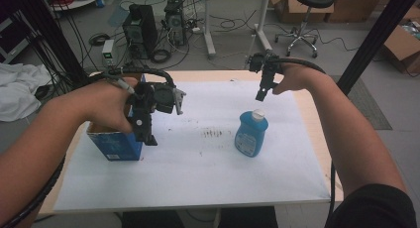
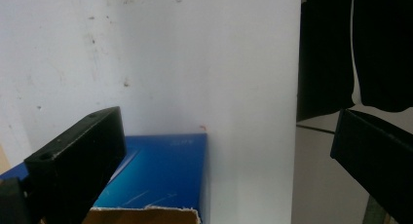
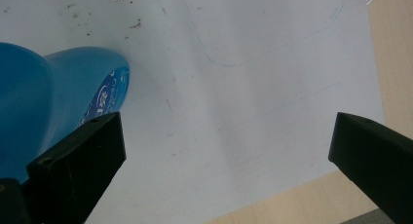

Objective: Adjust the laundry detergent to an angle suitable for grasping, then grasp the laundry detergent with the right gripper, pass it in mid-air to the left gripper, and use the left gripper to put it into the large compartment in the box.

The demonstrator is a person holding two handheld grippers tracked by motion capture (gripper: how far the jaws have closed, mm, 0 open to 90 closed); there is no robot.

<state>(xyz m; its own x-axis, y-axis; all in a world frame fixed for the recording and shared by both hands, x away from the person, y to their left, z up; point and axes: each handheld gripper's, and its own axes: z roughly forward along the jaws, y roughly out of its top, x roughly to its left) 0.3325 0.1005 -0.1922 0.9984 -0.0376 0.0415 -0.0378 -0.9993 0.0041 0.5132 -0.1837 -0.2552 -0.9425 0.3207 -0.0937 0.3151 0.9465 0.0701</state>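
Right tongs [image 1: 261, 95] hung open just above and behind the upright blue detergent bottle [image 1: 251, 133], nearest its white cap [image 1: 257, 114]; left tongs [image 1: 147, 134], also open, hovered over the blue box [image 1: 117, 145].

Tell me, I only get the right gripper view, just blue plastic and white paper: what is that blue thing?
Observer: A blue bottle with a white cap, standing upright on the table.
Operator: Where's the other hand?
Observer: The left gripper hangs over an open blue box at the table's left side.
Operator: Is it holding the box?
Observer: No, its jaws stand wide apart, and the right gripper is open too.
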